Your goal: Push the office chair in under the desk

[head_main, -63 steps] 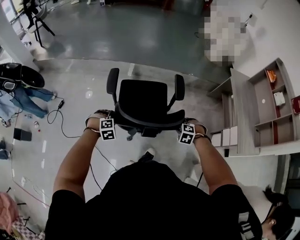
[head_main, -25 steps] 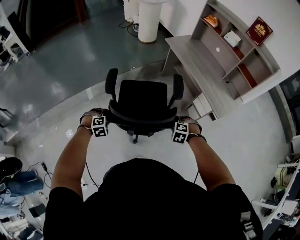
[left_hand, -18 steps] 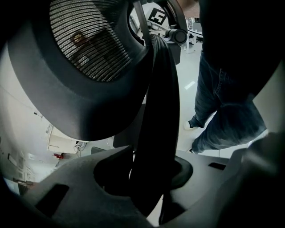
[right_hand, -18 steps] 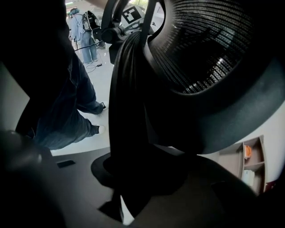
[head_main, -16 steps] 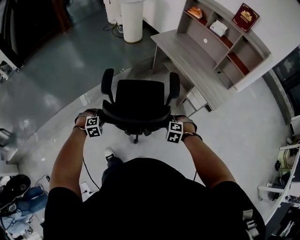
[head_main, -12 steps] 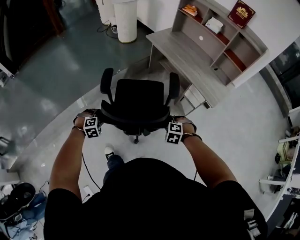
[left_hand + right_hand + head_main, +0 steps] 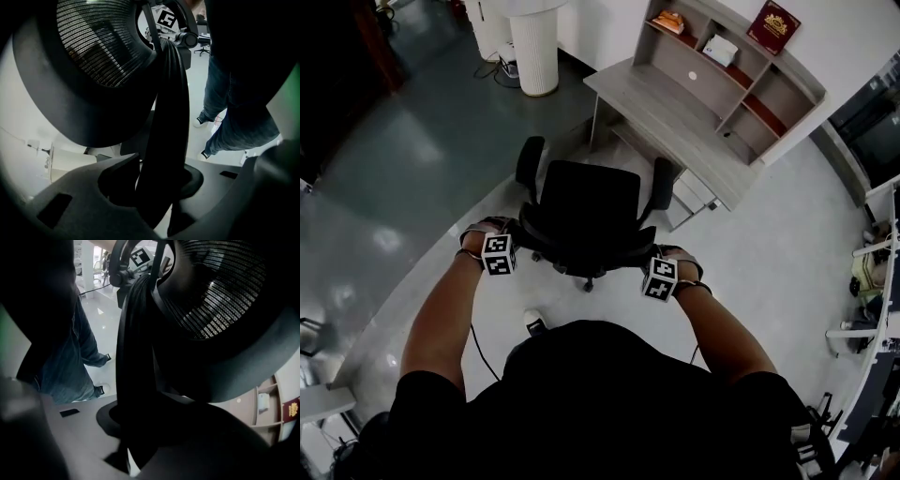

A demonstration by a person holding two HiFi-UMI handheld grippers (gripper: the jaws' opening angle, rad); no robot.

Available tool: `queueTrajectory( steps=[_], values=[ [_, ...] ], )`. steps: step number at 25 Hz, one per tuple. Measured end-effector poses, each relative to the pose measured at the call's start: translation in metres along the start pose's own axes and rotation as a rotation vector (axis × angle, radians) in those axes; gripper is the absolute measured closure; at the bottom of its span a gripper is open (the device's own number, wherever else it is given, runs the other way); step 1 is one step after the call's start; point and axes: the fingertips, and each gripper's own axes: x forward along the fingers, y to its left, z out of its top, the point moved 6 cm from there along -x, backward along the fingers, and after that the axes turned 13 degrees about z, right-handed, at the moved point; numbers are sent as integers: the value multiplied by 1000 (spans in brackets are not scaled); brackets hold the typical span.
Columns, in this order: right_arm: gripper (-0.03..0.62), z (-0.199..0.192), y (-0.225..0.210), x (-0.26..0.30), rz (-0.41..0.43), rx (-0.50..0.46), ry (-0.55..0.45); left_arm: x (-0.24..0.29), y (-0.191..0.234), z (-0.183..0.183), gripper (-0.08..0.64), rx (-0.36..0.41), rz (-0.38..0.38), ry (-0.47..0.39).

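Note:
In the head view a black office chair [image 7: 588, 199] stands on the pale floor, its seat facing the grey desk [image 7: 670, 112] just beyond it on the right. My left gripper [image 7: 516, 242] is shut on the left end of the backrest's top rim. My right gripper [image 7: 648, 260] is shut on the right end of that rim. In the left gripper view the black rim strip [image 7: 164, 140] runs between the jaws of my left gripper [image 7: 157, 187], with the mesh back [image 7: 98, 42] above. The right gripper view shows the rim [image 7: 136, 357] clamped by my right gripper [image 7: 140, 427].
A shelf unit [image 7: 741, 66] with a red book [image 7: 773, 23] tops the desk. A drawer pedestal [image 7: 694, 195] stands under its right part. A white ribbed column [image 7: 534, 47] stands behind on the left. A cable [image 7: 476, 345] lies on the floor. The person's jeans [image 7: 225, 108] are close behind the chair.
The person has turned with the chair, so the desk swung from the right edge to just ahead of it. Over the last second chair and grippers shifted closer to the desk.

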Motion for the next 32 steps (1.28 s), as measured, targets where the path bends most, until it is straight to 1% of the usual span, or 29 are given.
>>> queueTrajectory(
  steps=[5,9,13,23,32],
  values=[
    [483,31,5,6,-17,94,5,12,23,-30,417,73,-16,-45],
    [482,49,8,9,-27,157,15,19,40,-44,417,118,-25,-84],
    [482,62,10,12,-39,198,22,24,49,-55,417,150,-32,-113],
    [479,82,15,16,-58,271,28,32,63,-68,417,201,-41,-156],
    [472,90,5,21,-88,320,19,46,82,-74,415,232,-47,-171]
  ],
)
